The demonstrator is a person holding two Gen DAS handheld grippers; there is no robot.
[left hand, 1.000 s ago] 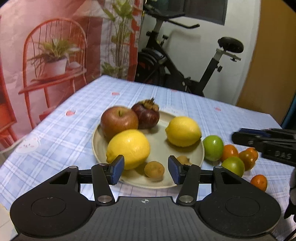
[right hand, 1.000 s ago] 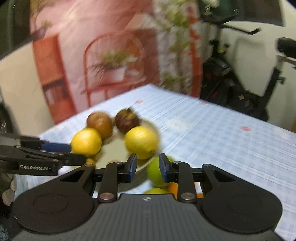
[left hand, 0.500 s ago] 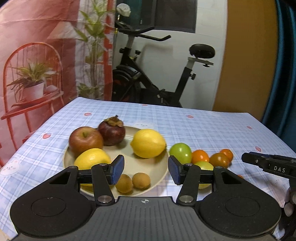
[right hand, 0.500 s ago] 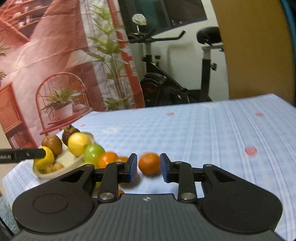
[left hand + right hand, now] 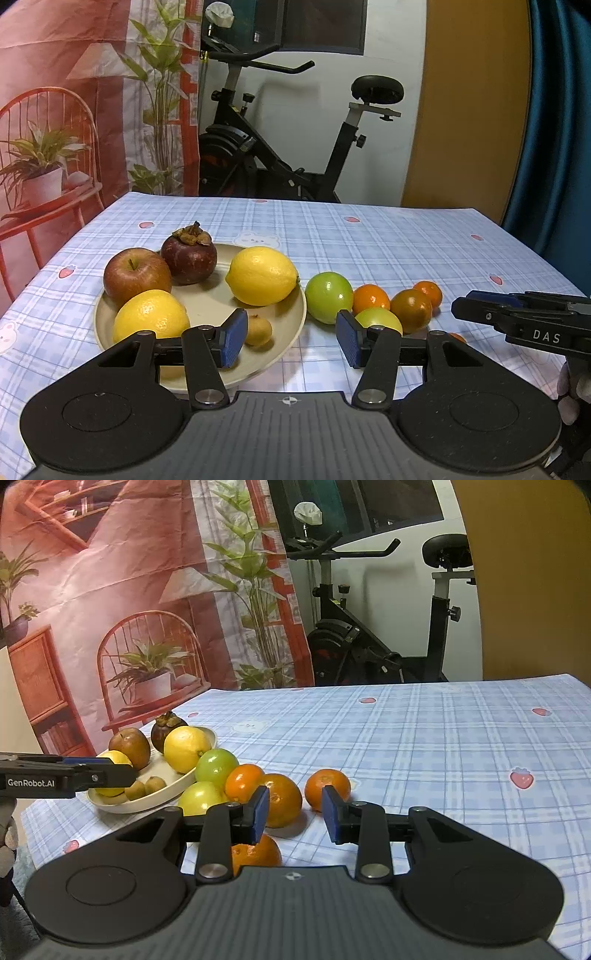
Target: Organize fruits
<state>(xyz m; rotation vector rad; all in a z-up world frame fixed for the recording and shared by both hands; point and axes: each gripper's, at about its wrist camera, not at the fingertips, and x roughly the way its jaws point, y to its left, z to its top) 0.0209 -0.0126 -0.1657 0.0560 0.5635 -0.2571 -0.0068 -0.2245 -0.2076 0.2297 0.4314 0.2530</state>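
The right gripper (image 5: 293,814) is lining up on a loose orange (image 5: 327,789) just right of the plate (image 5: 155,797), its jaws opening with nothing clamped; next I'd ease forward until the orange, just beyond the right pad, sits between them. The left gripper (image 5: 291,338) hangs with jaws apart and empty over the plate's near edge.

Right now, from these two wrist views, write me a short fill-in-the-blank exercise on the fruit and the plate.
1. The dark purple mangosteen sits on the round beige ____.
2. The red apple is beside a yellow ____ on that plate.
3. The round green fruit rests on the checked blue ____, off the plate.
4. The small orange tangerines number ____ in the right wrist view.

Missing words: plate; lemon; tablecloth; four
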